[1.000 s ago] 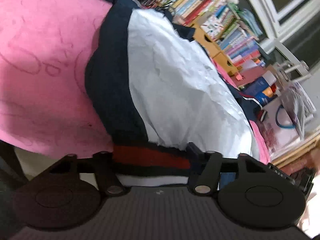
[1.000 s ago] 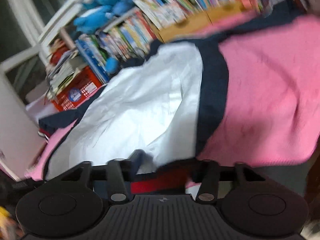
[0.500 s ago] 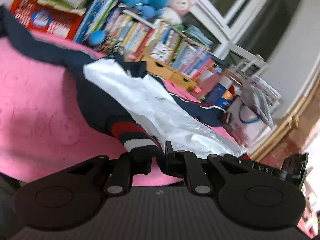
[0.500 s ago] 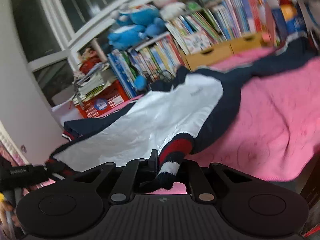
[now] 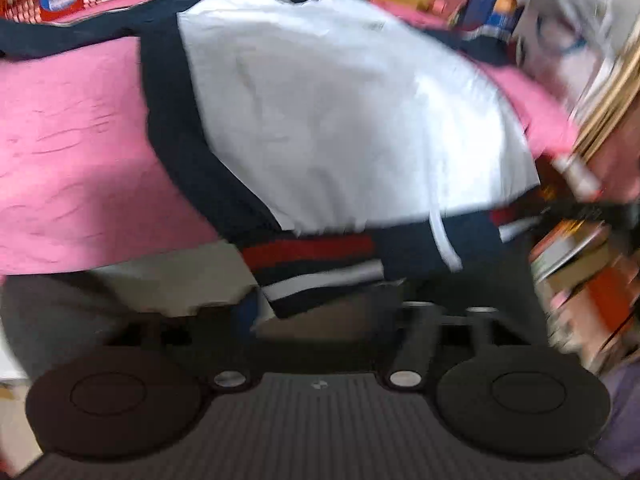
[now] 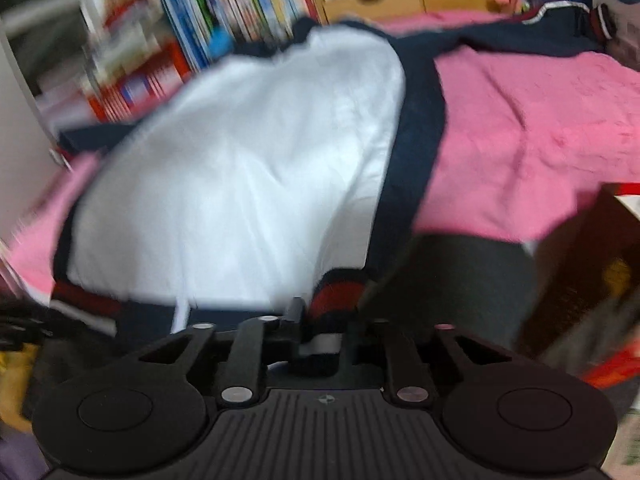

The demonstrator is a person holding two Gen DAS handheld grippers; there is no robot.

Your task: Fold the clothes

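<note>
The jacket [image 5: 340, 100] lies spread on the pink bed [image 5: 72, 152], running away ahead of both grippers. The right gripper [image 6: 320, 344] is clamped on the striped hem [image 6: 336, 300]; the left gripper [image 5: 320, 320] stands apart, hem just ahead of its fingers

Both views are evenly and fairly brightly lit, seemingly by soft indoor light from above, with no hard glare; the white panel of the jacket [image 5: 352, 112] is the brightest area and looks slightly washed out in the right wrist view. Motion blur smears both frames, worst over the books [image 6: 248, 12] in the upper left of the right wrist view and along the right edge of the left wrist view. Fisheye distortion bows the pink bedspread [image 5: 72, 152], which carries a dim shadow at lower left.
</note>
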